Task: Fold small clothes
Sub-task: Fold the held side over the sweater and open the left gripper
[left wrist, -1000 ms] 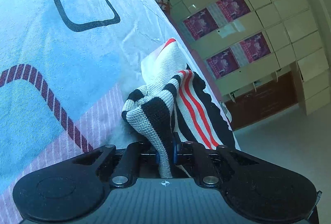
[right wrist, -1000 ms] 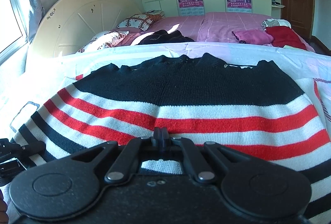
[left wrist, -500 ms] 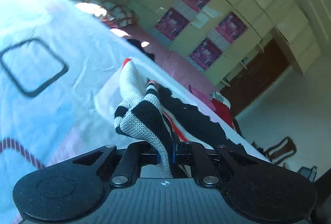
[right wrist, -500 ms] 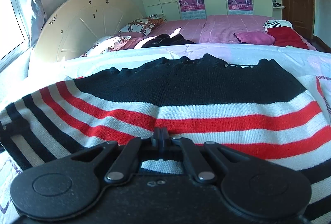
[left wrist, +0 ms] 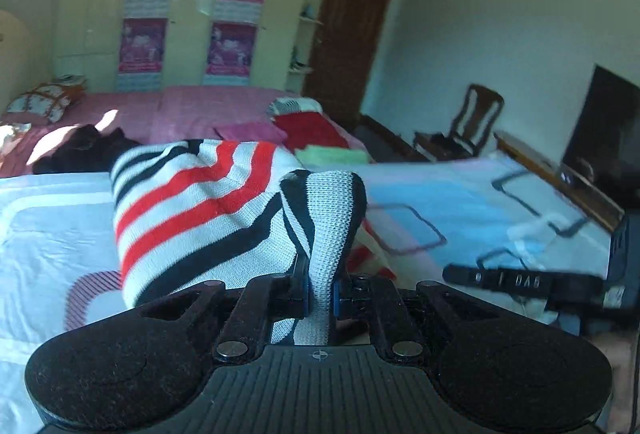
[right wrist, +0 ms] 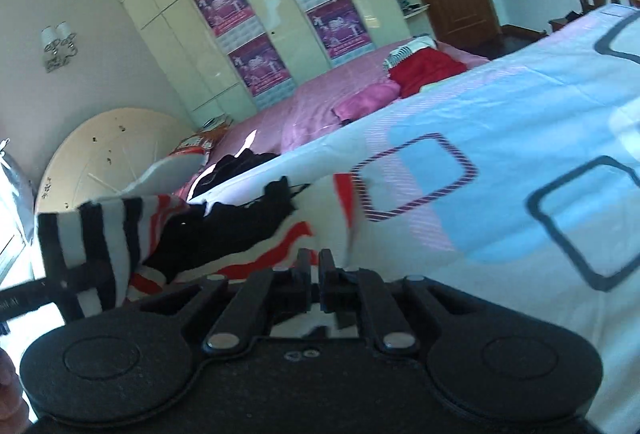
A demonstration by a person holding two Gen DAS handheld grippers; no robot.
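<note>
A small knitted sweater [left wrist: 192,209] with black, white and red stripes is lifted off the patterned bedsheet [left wrist: 500,218]. My left gripper [left wrist: 320,290] is shut on a bunched white-and-black fold of it. In the right wrist view the sweater [right wrist: 224,234] hangs crumpled to the left, and my right gripper [right wrist: 316,270] is shut on its lower edge. The left gripper also shows at the far left of that view [right wrist: 24,298], holding a striped part. The right gripper's body shows in the left wrist view [left wrist: 532,282].
The sheet [right wrist: 520,161] is white and pale blue with square outlines. Beyond it lies a pink bed [left wrist: 192,109] with red [left wrist: 312,129], pink and green clothes and a dark garment [left wrist: 84,149]. A wardrobe with posters, a brown door [left wrist: 344,29] and a chair [left wrist: 472,121] stand behind.
Both grippers have swung to the right and lifted the sweater. It lay spread flat before the right gripper; now it is bunched up and folded over toward the left.
</note>
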